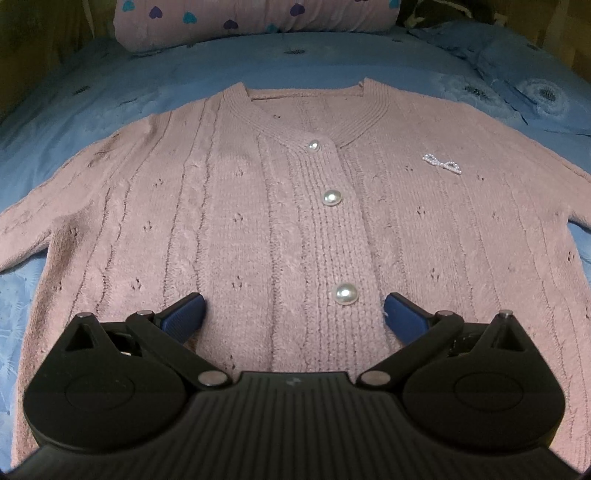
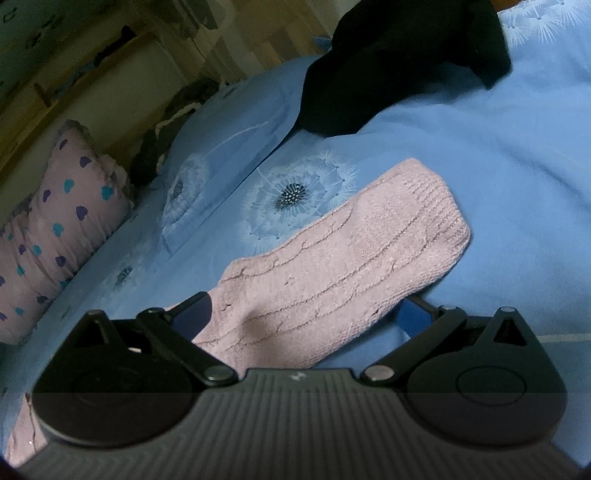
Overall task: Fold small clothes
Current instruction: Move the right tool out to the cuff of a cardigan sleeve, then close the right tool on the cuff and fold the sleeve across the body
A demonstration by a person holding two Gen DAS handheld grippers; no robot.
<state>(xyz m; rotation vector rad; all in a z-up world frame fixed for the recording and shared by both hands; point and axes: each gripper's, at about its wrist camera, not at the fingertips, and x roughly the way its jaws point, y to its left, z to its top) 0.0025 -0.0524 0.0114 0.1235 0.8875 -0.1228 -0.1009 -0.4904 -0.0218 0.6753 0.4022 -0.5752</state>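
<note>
While spread, both claws (image 1: 293,312) (image 2: 308,319) empty.

A: Any room around the cardigan (image 1: 258,206)?
B: Bare blue sheet (image 1: 110,96) on both sides and past the collar. A pillow (image 1: 251,22) blocks the far edge.
A: By the sleeve (image 2: 332,258)?
B: Open sheet beyond it; 1 black garment (image 2: 399,62) lies further off.

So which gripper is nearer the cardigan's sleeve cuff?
Right. The right gripper is open astride the sleeve, whose cuff lies just ahead. The left gripper is open over the cardigan's button front, no cuff in view.
</note>
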